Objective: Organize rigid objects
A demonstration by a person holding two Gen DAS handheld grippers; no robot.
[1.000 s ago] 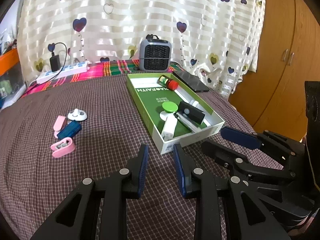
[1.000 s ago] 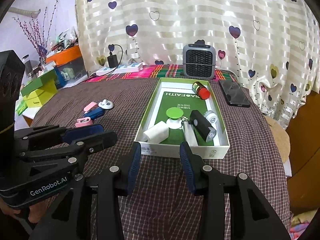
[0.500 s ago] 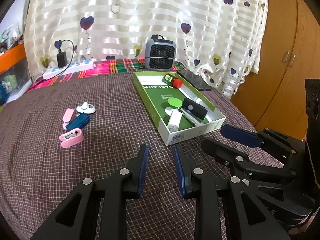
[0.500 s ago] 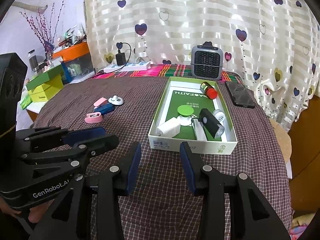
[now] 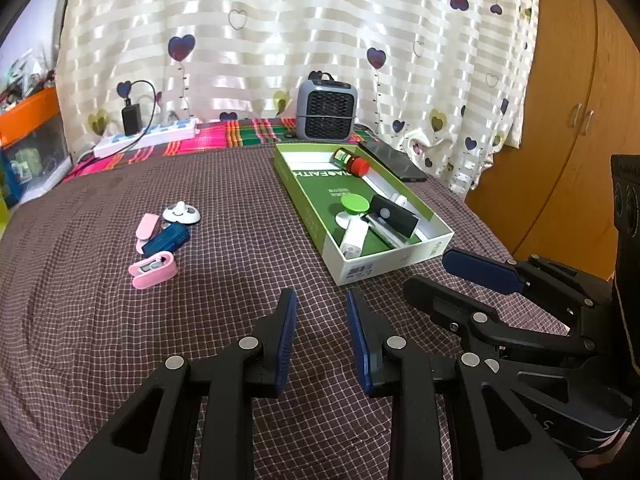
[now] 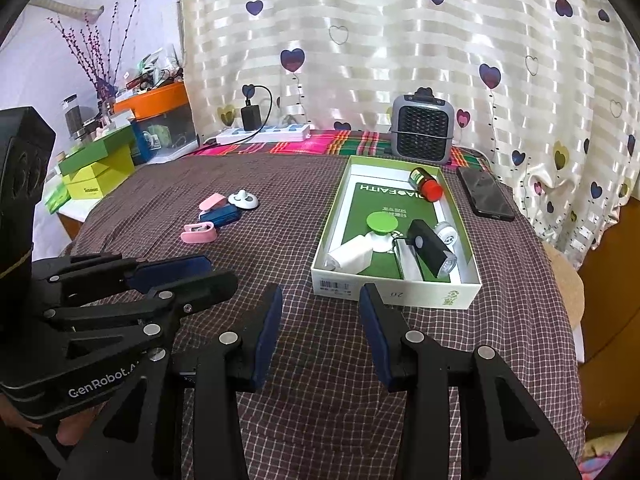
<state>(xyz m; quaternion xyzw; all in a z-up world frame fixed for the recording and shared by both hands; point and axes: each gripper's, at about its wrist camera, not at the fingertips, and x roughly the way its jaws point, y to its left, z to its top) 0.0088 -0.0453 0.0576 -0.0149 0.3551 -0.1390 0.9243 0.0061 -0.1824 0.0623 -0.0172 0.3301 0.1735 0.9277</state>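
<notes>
A green-lined box sits on the checked cloth and holds a red-capped bottle, a green disc, a black device and a white block. Left of the box lie a pink clip, a blue case, a second pink piece and a white round piece. My left gripper and right gripper hover near the front edge, both open with nothing between their fingers.
A grey fan heater, a white power strip with a plugged charger and a black phone lie at the back. Green and yellow boxes stand far left. A wooden cabinet is on the right.
Both views have pulled back and tilted slightly, so the box and the small items sit farther away in the pictures. Neither gripper's jaws changed.
</notes>
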